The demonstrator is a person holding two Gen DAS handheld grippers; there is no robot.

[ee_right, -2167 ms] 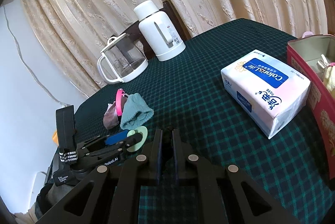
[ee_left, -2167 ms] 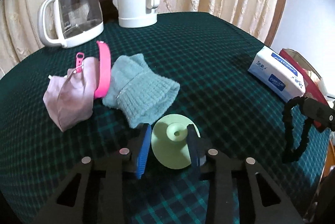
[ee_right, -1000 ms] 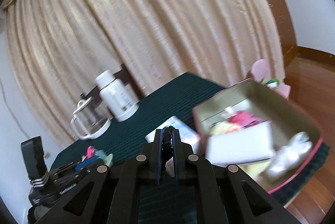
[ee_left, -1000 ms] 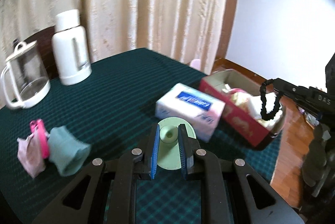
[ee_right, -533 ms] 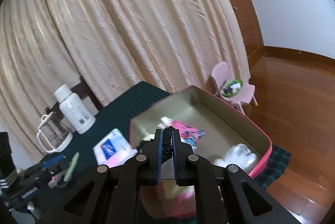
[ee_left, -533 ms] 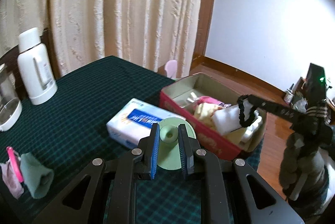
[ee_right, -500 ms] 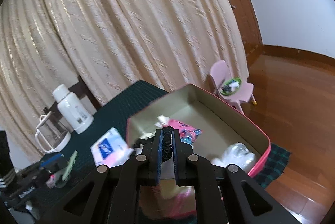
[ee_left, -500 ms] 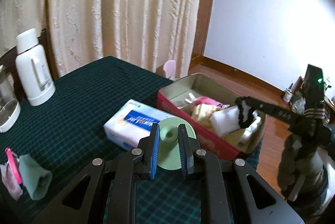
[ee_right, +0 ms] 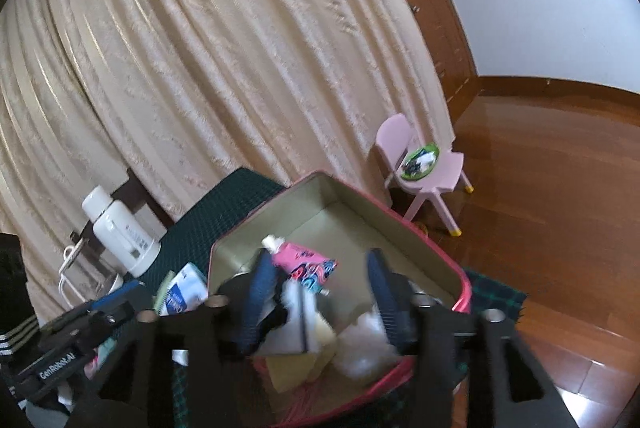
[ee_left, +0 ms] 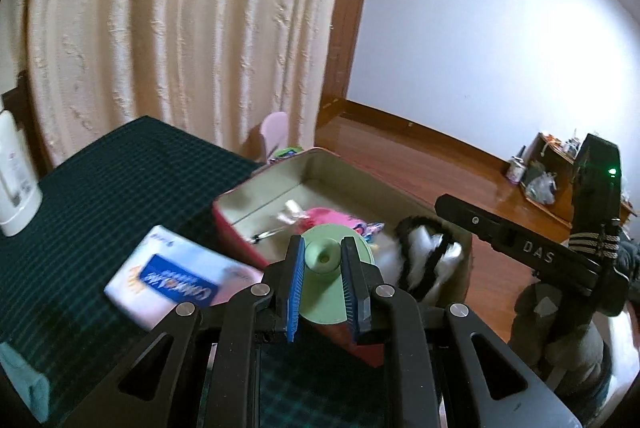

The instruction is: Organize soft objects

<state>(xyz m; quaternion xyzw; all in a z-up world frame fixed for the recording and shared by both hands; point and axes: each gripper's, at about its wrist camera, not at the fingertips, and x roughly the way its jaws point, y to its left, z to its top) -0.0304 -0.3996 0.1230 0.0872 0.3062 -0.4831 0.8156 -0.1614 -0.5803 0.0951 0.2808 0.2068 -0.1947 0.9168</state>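
Observation:
My left gripper (ee_left: 322, 258) is shut on a pale green disc-shaped object (ee_left: 336, 284), held above the near wall of a red box (ee_left: 240, 224). The box, seen also in the right wrist view (ee_right: 360, 202), holds several soft items, among them a pink printed pouch (ee_right: 304, 264) and white wads. My right gripper (ee_right: 316, 292) is open over the box. A black scrunchie (ee_left: 416, 256) hangs just below its fingers, over the white items; in the right wrist view it shows as a dark blurred shape (ee_right: 276, 320).
A blue and white tissue pack (ee_left: 176, 284) lies on the dark green checked tablecloth (ee_left: 112, 180) left of the box. A white thermos (ee_right: 120, 228) and a glass kettle stand at the far side. A pink child's chair (ee_right: 424, 164) stands on the wood floor.
My right gripper has opened over the box and let go of the black scrunchie. My left gripper has carried the green object closer to the box.

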